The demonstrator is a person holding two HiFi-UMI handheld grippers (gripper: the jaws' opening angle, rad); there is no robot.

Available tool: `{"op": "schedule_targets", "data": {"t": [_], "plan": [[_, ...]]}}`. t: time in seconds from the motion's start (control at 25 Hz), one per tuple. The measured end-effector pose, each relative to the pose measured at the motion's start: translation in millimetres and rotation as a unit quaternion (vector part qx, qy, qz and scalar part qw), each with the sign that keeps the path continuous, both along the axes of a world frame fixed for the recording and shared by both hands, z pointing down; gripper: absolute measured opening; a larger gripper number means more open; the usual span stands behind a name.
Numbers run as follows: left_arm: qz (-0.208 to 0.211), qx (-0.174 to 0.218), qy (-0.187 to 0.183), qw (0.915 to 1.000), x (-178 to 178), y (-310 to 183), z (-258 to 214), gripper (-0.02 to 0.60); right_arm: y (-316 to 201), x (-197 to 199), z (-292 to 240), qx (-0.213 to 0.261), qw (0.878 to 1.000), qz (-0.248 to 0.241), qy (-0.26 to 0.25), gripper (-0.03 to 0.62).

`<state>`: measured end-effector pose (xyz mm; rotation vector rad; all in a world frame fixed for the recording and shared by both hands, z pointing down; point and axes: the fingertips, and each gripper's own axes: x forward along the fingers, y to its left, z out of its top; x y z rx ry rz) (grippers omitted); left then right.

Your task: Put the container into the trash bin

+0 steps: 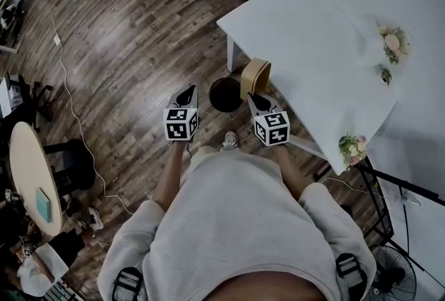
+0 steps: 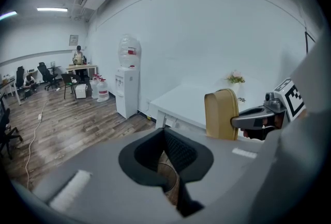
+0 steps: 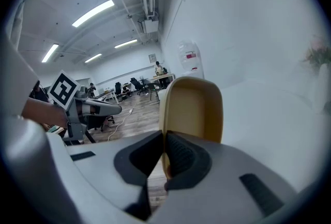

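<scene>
Head view, left to right. A round wooden table with a smooth pale top stands at the far left edge and carries a flat teal book. A thin white cable runs across the dark plank floor, which lies open and wide toward the upper left.

The left gripper, grey with ribbed black pads, is clenched: in the left gripper view its jaw tips meet with nothing between them.

The trash bin is a dark round vessel standing on the floor between the two grippers, just off the table's corner. Its inside is too dark to show any contents.

The container, a smooth tan tray with rounded corners and a raised rim, stands on edge just right of the bin's mouth and overlaps the table edge. Its hollow faces the right gripper view and is empty.

The right gripper grasps the container, its jaws pinched on the thin wall at the tray's lower edge.

The white table, matt and angular, fills the right side. Small flower bunches rest near its far edges.
</scene>
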<state>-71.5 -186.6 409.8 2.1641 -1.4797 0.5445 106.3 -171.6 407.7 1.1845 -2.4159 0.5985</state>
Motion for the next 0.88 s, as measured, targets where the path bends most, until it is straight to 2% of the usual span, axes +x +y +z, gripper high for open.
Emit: {"op": "schedule_targets", "data": {"t": [0.56,0.88], "plan": [[0.0,-0.028,-0.004,0.9996,-4.5,-0.5,17.7,0.011,4.0,-27.6,20.3,-0.031,0.999,-0.042,-0.004,0.029],[0.008,-0.047,0.007,0.9989,-9.8,-4.1,37.9,0.011,5.4,-41.5,39.3,-0.054,0.998,-0.045,0.003,0.028]]}}
